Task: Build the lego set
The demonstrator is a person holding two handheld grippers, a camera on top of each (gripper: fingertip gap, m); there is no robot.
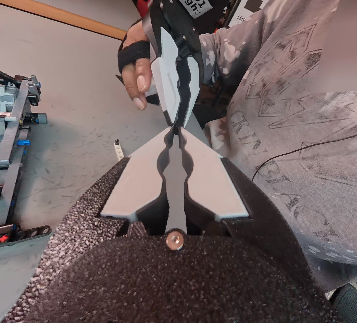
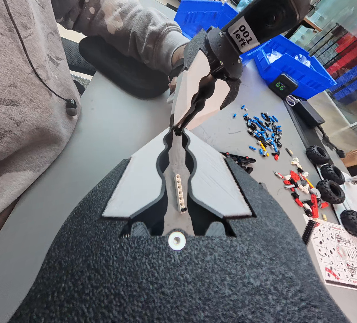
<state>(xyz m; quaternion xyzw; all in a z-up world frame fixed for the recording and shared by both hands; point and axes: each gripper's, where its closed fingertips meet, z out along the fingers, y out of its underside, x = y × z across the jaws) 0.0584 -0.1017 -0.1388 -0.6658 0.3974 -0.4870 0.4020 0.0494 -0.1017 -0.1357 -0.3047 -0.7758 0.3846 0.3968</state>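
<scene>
The left tongs and right tongs meet tip to tip, both pinching one tiny black pin above the counter, while the white beam lies lengthwise right below.

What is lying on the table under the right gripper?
Under the right gripper a white holed beam lies flat on the grey table, with a black pin at its near end. The gripper body covers anything nearer.

Two grippers: left gripper, right gripper. One white beam. Four black tyres in view. Two blue bins. One sticker sheet. Loose pins too many to count.
</scene>
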